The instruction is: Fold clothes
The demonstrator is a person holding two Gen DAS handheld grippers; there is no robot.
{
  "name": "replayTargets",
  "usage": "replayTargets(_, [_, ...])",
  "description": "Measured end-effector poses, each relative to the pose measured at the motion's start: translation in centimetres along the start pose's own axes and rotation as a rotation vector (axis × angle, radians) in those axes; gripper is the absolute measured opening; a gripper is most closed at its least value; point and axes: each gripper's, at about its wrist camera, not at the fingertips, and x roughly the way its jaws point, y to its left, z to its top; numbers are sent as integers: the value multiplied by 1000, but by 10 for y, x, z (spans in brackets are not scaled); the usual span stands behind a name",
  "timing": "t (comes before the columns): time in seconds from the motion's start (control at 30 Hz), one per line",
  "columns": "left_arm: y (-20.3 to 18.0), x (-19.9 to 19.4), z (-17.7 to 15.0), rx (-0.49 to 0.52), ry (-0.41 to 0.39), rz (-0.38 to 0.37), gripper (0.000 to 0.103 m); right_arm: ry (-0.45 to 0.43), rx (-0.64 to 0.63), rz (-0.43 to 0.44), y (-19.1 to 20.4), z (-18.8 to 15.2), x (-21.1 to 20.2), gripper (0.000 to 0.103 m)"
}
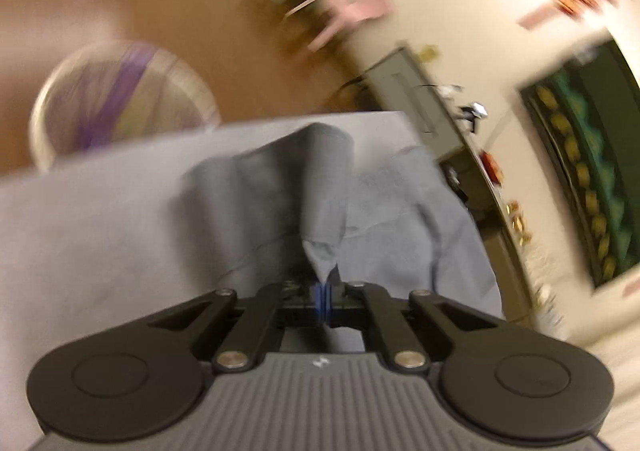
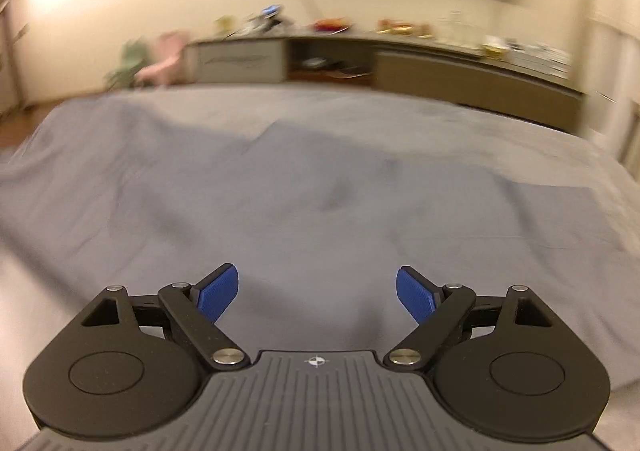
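Across the whole lower half of both views I see the grey bed sheet (image 2: pixel 320 179), a broad flat surface with soft wrinkles, and from the right wrist its far edge runs straight ahead of me with a low cabinet (image 2: pixel 460 75) along the wall beyond it. From that side the sheet in front of me lies open out to its far edge. Over on the left wrist view the sheet's far edge cuts across the frame, and past it on the brown floor stands a round laundry basket (image 1: pixel 120 103), blurred, with something purple inside. Near the far right corner of the bed, as my left camera sees it, lies the blue-grey garment (image 1: pixel 392 219), rumpled, with one part of it pulled up in a peak off the sheet. My left gripper (image 1: pixel 323 303) has its blue pads pressed together on the tip of that raised cloth. My right gripper (image 2: pixel 318 295) stands spread wide, its blue pads (image 2: pixel 219 297) well apart, holding nothing and touching nothing, with bare sheet between them.
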Motion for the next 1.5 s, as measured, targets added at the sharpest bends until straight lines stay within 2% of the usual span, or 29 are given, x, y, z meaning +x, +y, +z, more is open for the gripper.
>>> replayTargets(0.03, [13, 2, 1, -58, 23, -31, 3, 25, -18, 1, 4, -2, 4, 88])
replayTargets(0.13, [21, -5, 3, -58, 25, -38, 9, 75, -70, -7, 15, -5, 12, 88])
replayTargets(0.2, [14, -20, -1, -15, -40, 24, 14, 53, -100, -14, 25, -1, 9, 88])
replayTargets(0.23, [10, -28, -3, 7, -74, 55, 23, 26, -124, 1, 33, 1, 5, 88])
replayTargets(0.27, [6, -37, -5, 30, -108, 87, 28, -2, -147, 17, 40, 4, 1, 88])
replayTargets(0.33, [-19, -56, -20, 165, -233, 234, 34, -60, -203, 80, 63, 6, -5, 88])
replayTargets(0.4, [-47, -71, -44, 322, -377, 392, 35, -94, -246, 142, 88, 5, -4, 88])
replayTargets(0.43, [-60, -76, -58, 405, -432, 404, 35, -97, -257, 163, 97, 5, -1, 88])
replayTargets(0.5, [-86, -76, -84, 549, -434, 281, 35, -61, -265, 187, 104, 3, 2, 87])
replayTargets(0.53, [-99, -69, -98, 622, -359, 176, 35, -42, -269, 199, 108, 1, 3, 87])
replayTargets(0.6, [-111, -45, -119, 708, -164, 40, 36, -6, -277, 222, 115, -1, 6, 85])
replayTargets(0.67, [-114, -20, -135, 760, -16, 76, 36, 31, -285, 246, 123, -3, 9, 83])
replayTargets(0.73, [-108, -2, -143, 779, 84, 143, 31, 67, -293, 269, 130, -6, 12, 84])
replayTargets(0.83, [-114, -1, -152, 882, 86, 187, 31, 121, -311, 307, 126, -10, 3, 86])
replayTargets(0.9, [-123, -3, -154, 911, 82, 160, 31, 140, -255, 385, 107, -5, -8, 83])
replayTargets(0.97, [-143, -1, -159, 946, 89, 92, 32, 53, -104, 430, 70, 11, -19, 83])
replayTargets(1.03, [-171, 4, -165, 989, 100, 35, 35, -28, 17, 366, 34, 30, -18, 84])
replayTargets(1.13, [-223, 41, -182, 1127, 125, -2, 40, -23, 65, 78, -16, 56, 18, 81])
replayTargets(1.23, [-261, 102, -191, 1201, 157, 71, 39, 14, 70, -15, -39, 62, 52, 78])
replayTargets(1.33, [-265, 160, -179, 1165, 201, 193, 36, 87, 11, -51, -45, 58, 78, 75])
replayTargets(1.4, [-254, 176, -159, 1084, 177, 240, 36, 94, 66, -74, -69, 55, 79, 78])
replayTargets(1.5, [-240, 175, -131, 967, 162, 226, 26, 94, 109, -202, -108, 48, 74, 78])
